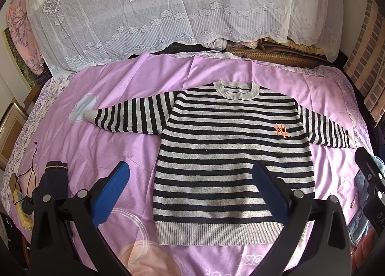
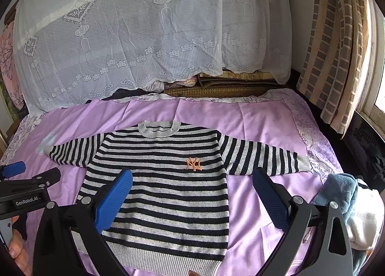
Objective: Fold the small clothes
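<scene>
Striped sweater (image 1: 231, 155) lies flat, front up, on the purple bedsheet (image 1: 108, 88) of the bed, both sleeves spread out sideways, collar (image 1: 237, 89) pointing away from the cameras, ribbed hem nearest. Orange logo (image 1: 281, 130) sits on the chest.

Left tool (image 1: 190, 194) is wide open, nothing between its blue fingers (image 1: 110, 194). It is above the sweater's lower part, one finger over bare sheet beside the sweater's edge, the other over the hem corner. Contact with the cloth cannot be told.

Right tool (image 2: 192, 201) is also wide open, gripping nothing. One of its fingers (image 2: 113, 201) is over the sweater body, the other over bare sheet past the sweater's far side, below the sleeve (image 2: 262, 158).

In the right wrist view the left tool shows at the frame's left edge, held in a hand (image 2: 16, 249).

Blue towel (image 2: 336, 194) and white cloth are piled at the bed's right edge near the sleeve cuff. Dark clothing (image 1: 54, 179) and a yellow power strip (image 1: 21, 206) with a black cable lie at the left edge. White lace cover (image 1: 168, 11) drapes over the stack behind the bed.
</scene>
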A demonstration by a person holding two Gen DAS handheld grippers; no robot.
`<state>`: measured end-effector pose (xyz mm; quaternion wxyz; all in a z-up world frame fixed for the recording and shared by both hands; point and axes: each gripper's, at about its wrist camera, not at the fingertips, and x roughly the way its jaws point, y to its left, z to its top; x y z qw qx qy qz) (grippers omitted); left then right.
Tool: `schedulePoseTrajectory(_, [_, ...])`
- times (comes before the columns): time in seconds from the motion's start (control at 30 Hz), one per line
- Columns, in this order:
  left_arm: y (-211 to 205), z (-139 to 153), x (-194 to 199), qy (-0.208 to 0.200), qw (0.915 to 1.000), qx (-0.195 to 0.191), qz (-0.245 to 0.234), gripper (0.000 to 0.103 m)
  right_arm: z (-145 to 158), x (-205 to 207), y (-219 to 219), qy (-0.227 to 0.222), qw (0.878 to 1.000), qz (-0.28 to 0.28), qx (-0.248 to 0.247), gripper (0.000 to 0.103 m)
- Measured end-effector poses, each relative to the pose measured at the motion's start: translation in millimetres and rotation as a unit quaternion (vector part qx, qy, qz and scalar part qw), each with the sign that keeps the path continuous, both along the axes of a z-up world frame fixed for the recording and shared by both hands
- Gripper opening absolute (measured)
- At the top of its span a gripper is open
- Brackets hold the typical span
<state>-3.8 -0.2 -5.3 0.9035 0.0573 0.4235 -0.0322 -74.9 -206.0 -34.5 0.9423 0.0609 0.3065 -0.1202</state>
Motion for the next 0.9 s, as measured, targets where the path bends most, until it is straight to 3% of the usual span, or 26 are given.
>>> schedulePoseTrajectory(0.9, [1.4, -6.9, -0.5, 0.004, 1.0, -0.001, 0.001, 0.099, -0.8, 0.4, 0.2, 0.001, 1.0, -0.001, 0.0, 0.1])
